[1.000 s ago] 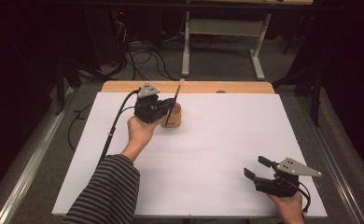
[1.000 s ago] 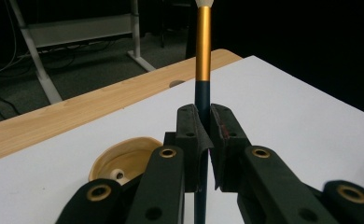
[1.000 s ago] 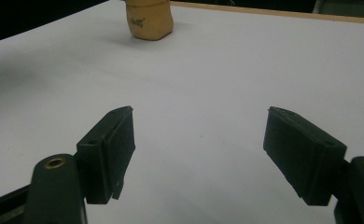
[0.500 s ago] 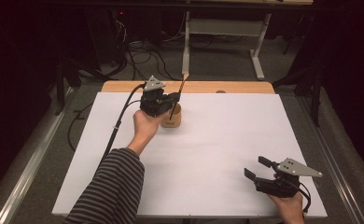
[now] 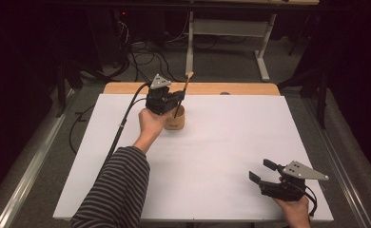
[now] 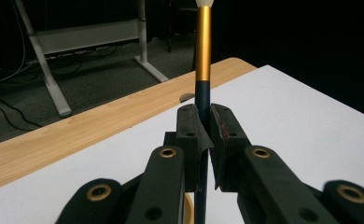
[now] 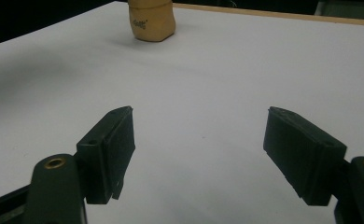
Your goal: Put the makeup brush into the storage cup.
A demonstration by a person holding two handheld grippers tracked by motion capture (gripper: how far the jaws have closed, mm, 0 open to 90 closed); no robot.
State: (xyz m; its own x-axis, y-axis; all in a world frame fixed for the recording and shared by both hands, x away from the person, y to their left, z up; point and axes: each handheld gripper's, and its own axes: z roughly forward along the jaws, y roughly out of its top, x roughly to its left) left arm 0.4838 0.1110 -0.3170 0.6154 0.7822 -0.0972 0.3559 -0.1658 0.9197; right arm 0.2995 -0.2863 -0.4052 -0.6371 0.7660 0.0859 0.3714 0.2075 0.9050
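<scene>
A paintbrush (image 5: 181, 96) with a dark handle, gold ferrule and pale tip stands upright in the tan wooden cup (image 5: 175, 120) at the back of the white table. My left gripper (image 5: 174, 101) is shut on the brush's handle just above the cup. In the left gripper view the brush (image 6: 203, 56) rises between the closed jaws of that gripper (image 6: 203, 130). My right gripper (image 5: 261, 172) rests near the front right corner, open, nothing between its fingers. The right gripper view shows the cup (image 7: 151, 19) far off beyond that gripper (image 7: 199, 144).
White sheet (image 5: 221, 156) covers the table; a wooden strip (image 5: 212, 88) runs along its far edge. A desk frame (image 5: 226, 28) and cables lie on the floor behind. A striped sleeve (image 5: 114, 190) reaches in from the lower left.
My left gripper, holding the brush, has shifted slightly toward the back over the cup, and the brush stands more upright. The right gripper has stayed put.
</scene>
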